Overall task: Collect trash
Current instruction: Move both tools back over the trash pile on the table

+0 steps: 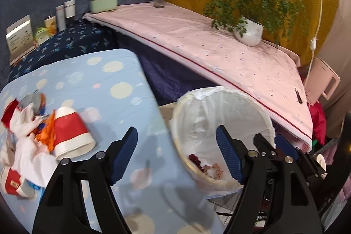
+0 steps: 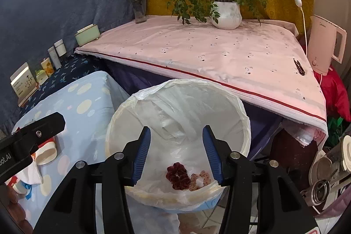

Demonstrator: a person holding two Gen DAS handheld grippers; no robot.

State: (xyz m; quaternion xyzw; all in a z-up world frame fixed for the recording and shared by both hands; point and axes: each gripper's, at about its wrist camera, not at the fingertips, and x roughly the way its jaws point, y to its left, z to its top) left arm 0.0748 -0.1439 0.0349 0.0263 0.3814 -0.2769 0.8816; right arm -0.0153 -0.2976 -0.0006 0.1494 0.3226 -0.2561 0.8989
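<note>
Both grippers empty, jaws apart: left gripper [image 1: 176, 155] wide, right gripper [image 2: 176, 155] narrower, hanging over the lined bin [image 2: 245, 122]. Two soft scrunchies [image 2: 177, 175] lie in the bin below the right jaws. Remaining trash pile [image 1: 28, 135] sits left of the left gripper: crumpled white tissue, orange wrapper, red-white paper cup [image 1: 72, 135]. Likely light, crushable; pinch the cup rim or bunched tissue.

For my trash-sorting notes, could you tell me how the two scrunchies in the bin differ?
The dark red scrunchie is deep maroon, plain and looks bulkier; the pink scrunchie is pale with small spots and looks thinner. The dark red one lies left of the pink one. Both are ruffled fabric rings resting on the bin liner, touching each other.
</note>
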